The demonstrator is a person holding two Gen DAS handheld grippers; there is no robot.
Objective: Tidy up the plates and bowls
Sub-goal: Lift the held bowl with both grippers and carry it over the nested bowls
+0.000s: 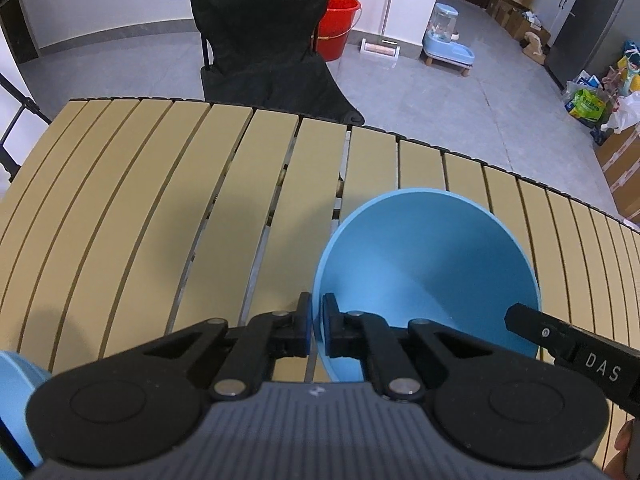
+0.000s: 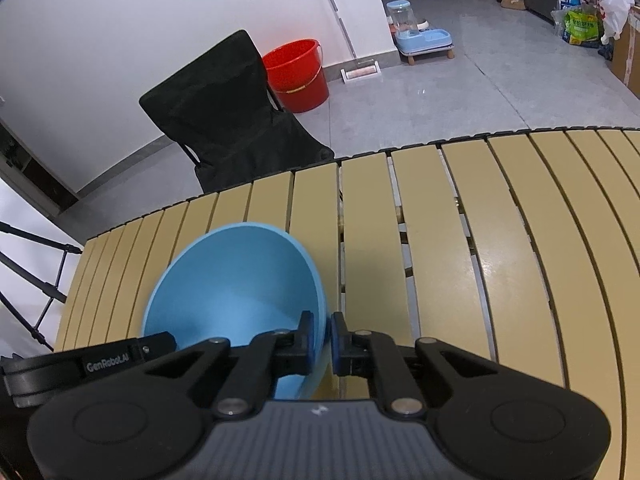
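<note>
A light blue bowl [image 1: 432, 264] [image 2: 236, 280] is held over the slatted tan table [image 1: 140, 200] [image 2: 520, 240], gripped from two sides. My left gripper [image 1: 316, 308] is shut on the bowl's left rim, one pad inside the wall and one outside. My right gripper [image 2: 328, 328] is shut on the opposite rim in the same way. In the left wrist view a black finger [image 1: 524, 318] of the right gripper shows at the bowl's right edge. In the right wrist view a finger [image 2: 156, 350] of the left gripper shows at its left edge. The bowl holds nothing.
Another light blue dish [image 1: 14, 396] peeks in at the lower left edge. A black folding chair [image 1: 264, 40] [image 2: 224, 120] stands behind the table's far edge, with a red bucket [image 1: 340, 20] [image 2: 298, 72] behind it. Boxes and bags lie on the floor at the far right.
</note>
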